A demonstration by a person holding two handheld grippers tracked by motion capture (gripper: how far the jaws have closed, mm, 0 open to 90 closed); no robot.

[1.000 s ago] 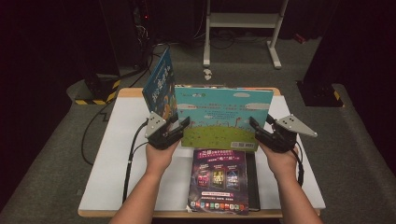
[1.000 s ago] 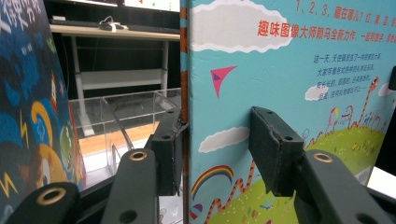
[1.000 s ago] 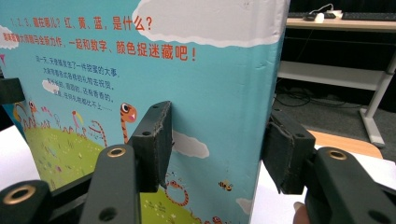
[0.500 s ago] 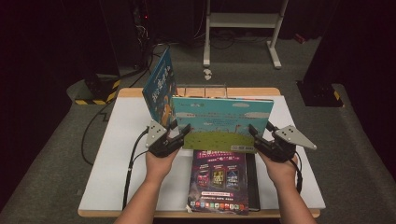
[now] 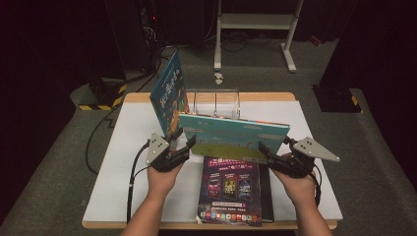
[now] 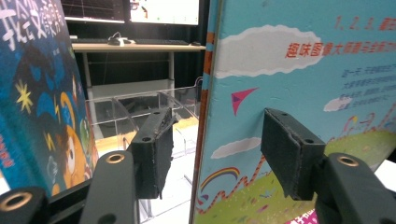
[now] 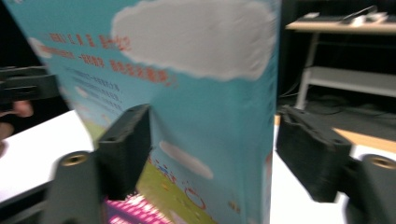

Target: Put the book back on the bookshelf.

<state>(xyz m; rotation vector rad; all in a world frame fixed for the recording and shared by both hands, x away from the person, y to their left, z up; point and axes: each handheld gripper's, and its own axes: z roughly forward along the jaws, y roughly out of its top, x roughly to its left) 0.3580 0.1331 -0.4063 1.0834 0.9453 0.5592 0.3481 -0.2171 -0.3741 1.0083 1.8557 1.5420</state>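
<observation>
The left hand-held gripper (image 5: 185,142) and right hand-held gripper (image 5: 268,150) had just been opening, jaws straddling but released from the tall sky-blue picture book (image 5: 231,135) upright on the white table (image 5: 123,162). Unsupported, it risked toppling onto the dark magazine (image 5: 228,189).

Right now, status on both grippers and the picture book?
Left gripper and right gripper: jaws just opened, straddling book edges, pads clear. Light-blue picture book upright before clear rack. Dark-blue book leaning at left.
</observation>
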